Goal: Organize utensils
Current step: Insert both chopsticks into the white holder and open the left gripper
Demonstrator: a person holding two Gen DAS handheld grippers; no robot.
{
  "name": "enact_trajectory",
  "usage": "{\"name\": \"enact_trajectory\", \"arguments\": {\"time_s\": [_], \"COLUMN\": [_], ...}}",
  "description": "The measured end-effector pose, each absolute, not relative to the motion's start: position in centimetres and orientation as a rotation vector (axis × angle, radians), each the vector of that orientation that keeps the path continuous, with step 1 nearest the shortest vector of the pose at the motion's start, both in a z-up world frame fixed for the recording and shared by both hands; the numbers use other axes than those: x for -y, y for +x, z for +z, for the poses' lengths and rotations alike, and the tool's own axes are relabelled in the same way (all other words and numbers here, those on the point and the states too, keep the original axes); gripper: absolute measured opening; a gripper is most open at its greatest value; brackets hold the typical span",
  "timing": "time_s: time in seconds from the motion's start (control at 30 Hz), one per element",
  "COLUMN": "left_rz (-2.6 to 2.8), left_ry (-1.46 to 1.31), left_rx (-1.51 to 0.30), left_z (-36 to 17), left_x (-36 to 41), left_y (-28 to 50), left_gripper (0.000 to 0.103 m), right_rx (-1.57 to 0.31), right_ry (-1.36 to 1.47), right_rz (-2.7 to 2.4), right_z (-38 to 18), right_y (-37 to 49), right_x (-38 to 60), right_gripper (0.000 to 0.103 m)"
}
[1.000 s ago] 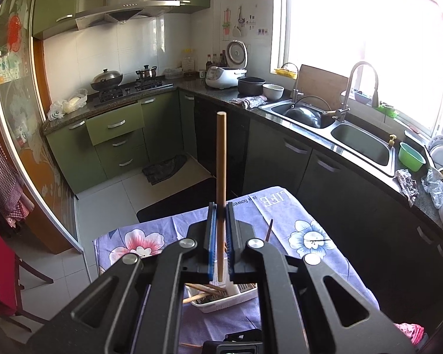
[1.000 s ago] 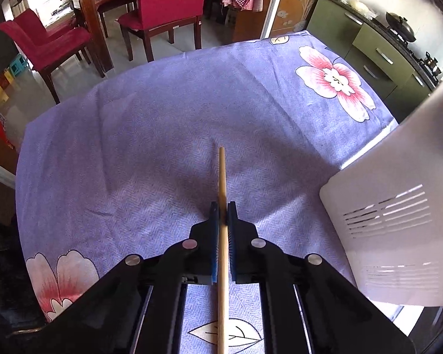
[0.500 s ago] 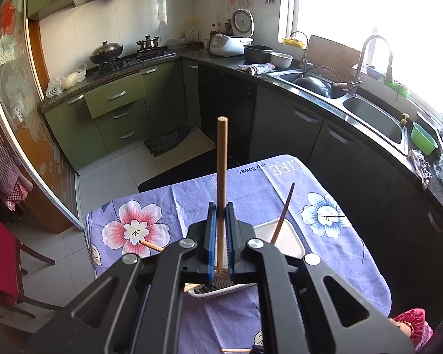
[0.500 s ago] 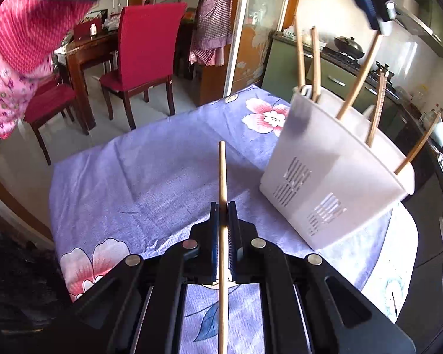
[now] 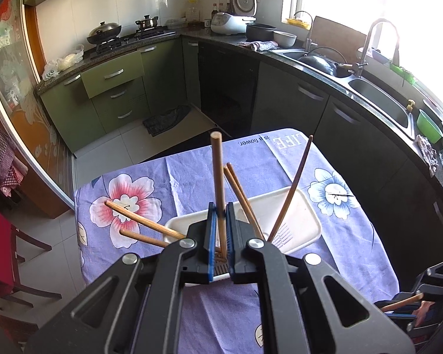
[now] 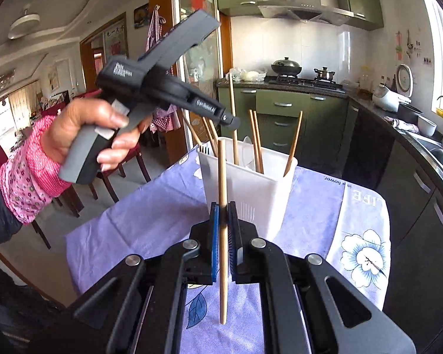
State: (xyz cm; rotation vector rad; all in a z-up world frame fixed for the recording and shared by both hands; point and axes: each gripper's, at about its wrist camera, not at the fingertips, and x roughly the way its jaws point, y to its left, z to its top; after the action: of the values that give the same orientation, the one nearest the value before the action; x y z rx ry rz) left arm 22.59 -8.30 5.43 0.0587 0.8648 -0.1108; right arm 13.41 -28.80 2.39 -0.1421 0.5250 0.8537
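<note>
1. The left hand-held gripper (image 5: pixel 220 221), black with blue pads, is clamped on a light wooden chopstick (image 5: pixel 217 177). The stick stands nearly upright, its lower end down inside a white plastic utensil holder (image 5: pixel 307 215).
2. In the right wrist view the person's left hand (image 6: pixel 82 129), in a pink floral sleeve (image 6: pixel 26 183), grips that tool's grey handle above and to the left of the holder.
3. The right hand-held gripper (image 6: pixel 223 221) is closed on a second pale wooden chopstick (image 6: pixel 222 177), held near its middle so that it sticks out both in front of and behind the pads.
4. That stick's tip is near the holder's rim as seen from the right wrist; whether it touches the holder I cannot tell.
5. The holder stands on a table covered by a lilac cloth printed with flowers (image 5: pixel 251 159).
6. Several more wooden chopsticks lean out of the holder: two to the left (image 5: pixel 138 215), one beside the held stick (image 5: pixel 239 194) and a darker, thinner one (image 5: pixel 295 185) to the right.
7. In the right wrist view white-handled cutlery (image 6: pixel 246 147) also shows inside the holder (image 6: pixel 245 188).
8. At the lower right edge of the left wrist view, part of the right tool shows with the end of its chopstick (image 5: pixel 401 302).
</note>
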Motion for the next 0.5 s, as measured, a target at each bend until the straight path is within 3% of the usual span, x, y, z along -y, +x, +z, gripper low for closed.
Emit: {"name": "enact_trajectory", "arguments": {"time_s": [0.13, 0.2, 0.23, 0.5], "left_rz": [-0.119, -0.120, -0.120, -0.122], "left_ry": [0.053, 0.057, 0.058, 0.046], "left_rx": [-0.861, -0.865, -0.858, -0.863], "left_z": [5.4, 5.5, 5.6, 6.1], "left_x": [8.5, 8.8, 8.9, 8.5], "left_y": [22.3, 22.2, 22.1, 22.4], "left_gripper": [0.012, 0.035, 0.039, 0.040], "right_rx": [-0.507, -0.506, -0.503, -0.503], "right_ry": [-0.115, -0.103, -0.098, -0.048], "right_rz": [0.842, 0.840, 0.832, 0.811], "right_z": [3.6, 4.1, 4.3, 4.9], "right_y": [13.1, 13.2, 13.3, 14.1], "right_x": [29.7, 30.2, 30.4, 30.7], "right_gripper": [0.006, 0.006, 0.006, 0.006]}}
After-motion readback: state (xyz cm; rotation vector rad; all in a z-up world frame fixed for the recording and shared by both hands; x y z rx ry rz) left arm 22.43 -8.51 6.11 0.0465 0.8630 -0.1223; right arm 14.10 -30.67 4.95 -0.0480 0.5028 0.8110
